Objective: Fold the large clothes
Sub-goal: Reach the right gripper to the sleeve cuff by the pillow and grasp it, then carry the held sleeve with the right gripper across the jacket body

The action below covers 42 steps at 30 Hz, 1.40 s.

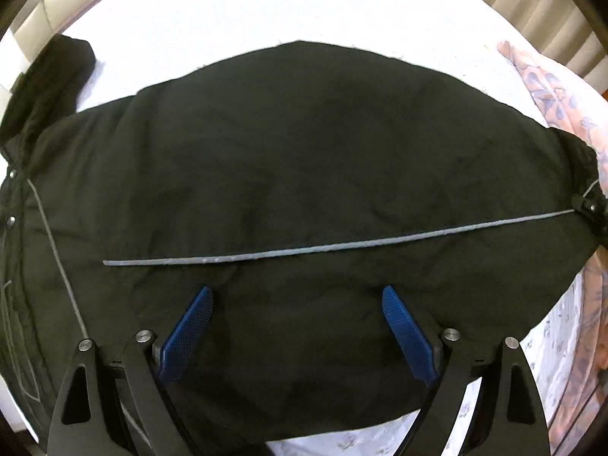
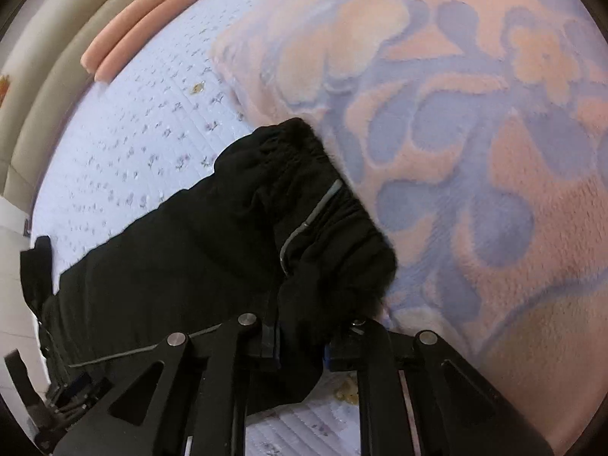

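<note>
Lying flat, black jacket; right gripper apparently pinches its hem.

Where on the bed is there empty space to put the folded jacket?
The bare sheet beyond the jacket, up to the headboard, is free. The blanket crowds the side where the right gripper holds the jacket's end.

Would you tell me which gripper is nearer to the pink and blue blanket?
Right. The right gripper, shut on the black jacket, sits beside the blanket; the left gripper, open, is over the jacket's middle, farther away.
</note>
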{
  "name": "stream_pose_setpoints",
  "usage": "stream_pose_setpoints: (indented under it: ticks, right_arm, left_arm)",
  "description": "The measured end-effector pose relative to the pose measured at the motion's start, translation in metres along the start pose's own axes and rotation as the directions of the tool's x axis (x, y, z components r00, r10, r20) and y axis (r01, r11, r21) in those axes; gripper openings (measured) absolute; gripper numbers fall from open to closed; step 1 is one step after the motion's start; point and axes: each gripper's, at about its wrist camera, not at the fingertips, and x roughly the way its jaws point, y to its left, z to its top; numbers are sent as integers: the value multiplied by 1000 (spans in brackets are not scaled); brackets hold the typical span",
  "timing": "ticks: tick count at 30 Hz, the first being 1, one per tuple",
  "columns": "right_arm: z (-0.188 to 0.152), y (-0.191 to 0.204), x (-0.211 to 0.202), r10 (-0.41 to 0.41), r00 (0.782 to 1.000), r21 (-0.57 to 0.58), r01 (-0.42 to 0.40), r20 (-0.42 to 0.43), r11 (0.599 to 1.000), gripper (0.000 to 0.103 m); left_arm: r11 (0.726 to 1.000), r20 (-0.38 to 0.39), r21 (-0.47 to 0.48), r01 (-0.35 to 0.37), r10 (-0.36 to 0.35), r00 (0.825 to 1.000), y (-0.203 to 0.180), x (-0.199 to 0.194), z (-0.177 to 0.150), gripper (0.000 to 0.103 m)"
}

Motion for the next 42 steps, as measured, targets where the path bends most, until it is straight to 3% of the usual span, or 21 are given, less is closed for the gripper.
stream_pose_setpoints:
  ticks: [3, 7, 14, 17, 24, 30, 36, 42]
  right_arm:
    - [0, 15, -10, -33, 999, -54, 34, 16, 998, 15]
    - [-9, 45, -45, -1, 996, -124, 12, 88, 992, 14]
    - [-40, 137, -101, 88, 979, -260, -38, 184, 965, 14]
    - [-63, 181, -112, 122, 976, -327, -58, 180, 943, 14]
    - [-146, 312, -114, 197, 971, -529, -96, 137, 843, 14]
    - [-239, 422, -102, 239, 966, -669, -115, 96, 735, 14]
    - [-310, 501, -70, 206, 976, -750, -84, 71, 656, 14]
    - [-375, 563, -31, 194, 981, -797, -126, -12, 591, 14]
  left_arm:
    - [1000, 21, -28, 5, -4, 1000, 12, -15, -9, 90]
    - [997, 77, -78, 5, 1, 997, 39, -46, -27, 90]
    - [979, 137, -202, -5, 34, 990, 111, -94, -67, 90]
    - [967, 151, -255, -18, 58, 987, 142, -110, -90, 90]
    - [934, 167, -354, -48, 113, 979, 251, -140, -138, 90]
    - [905, 165, -419, -70, 152, 975, 331, -153, -184, 90]
    - [875, 150, -478, -79, 170, 974, 392, -142, -221, 90]
    - [861, 122, -502, -82, 165, 979, 436, -122, -245, 90]
